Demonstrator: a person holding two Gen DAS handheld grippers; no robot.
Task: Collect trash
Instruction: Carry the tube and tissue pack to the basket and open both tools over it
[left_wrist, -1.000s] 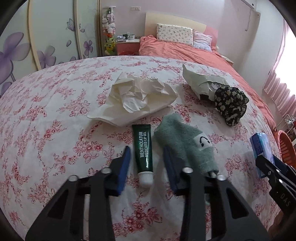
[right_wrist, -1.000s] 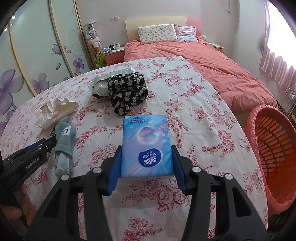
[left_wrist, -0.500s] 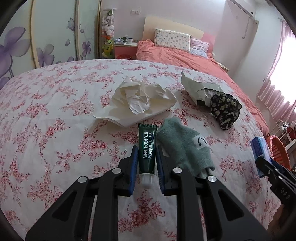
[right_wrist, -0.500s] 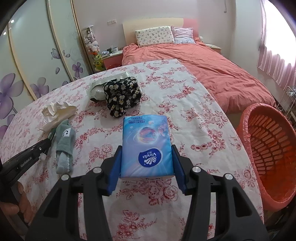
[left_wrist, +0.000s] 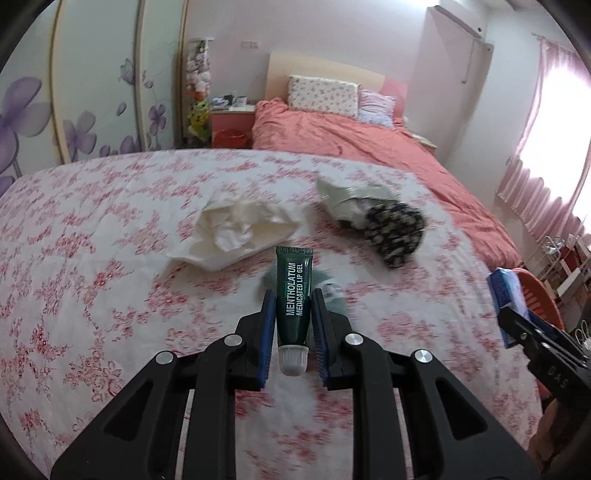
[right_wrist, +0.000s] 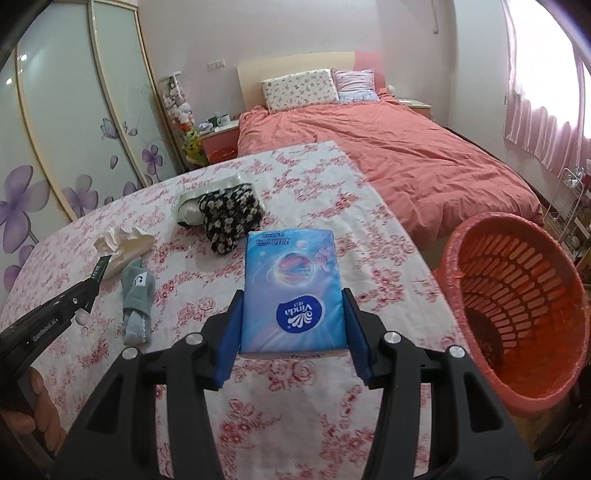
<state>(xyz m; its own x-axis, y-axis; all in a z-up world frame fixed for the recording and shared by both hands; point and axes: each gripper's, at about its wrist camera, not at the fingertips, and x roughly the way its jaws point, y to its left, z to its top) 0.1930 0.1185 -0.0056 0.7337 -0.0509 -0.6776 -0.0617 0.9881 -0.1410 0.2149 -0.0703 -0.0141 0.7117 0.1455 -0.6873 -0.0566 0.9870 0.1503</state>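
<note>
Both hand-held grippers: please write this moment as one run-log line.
left hand-held gripper: shut on lip gel tube | right hand-held gripper: shut on tissue pack | basket: beside table

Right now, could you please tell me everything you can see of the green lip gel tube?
The lip gel tube is a small dark green squeeze tube, seemingly soft plastic, printed MENTHOLATUM MEDICATED LIP GEL in white. Its white screw cap faces the camera, its crimped end points away. The left hand-held gripper pinches it between blue pads, lifted off the floral cloth.

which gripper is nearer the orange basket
Right. The right gripper, holding the tissue pack, is beside the basket; the left gripper is across the table.
</note>
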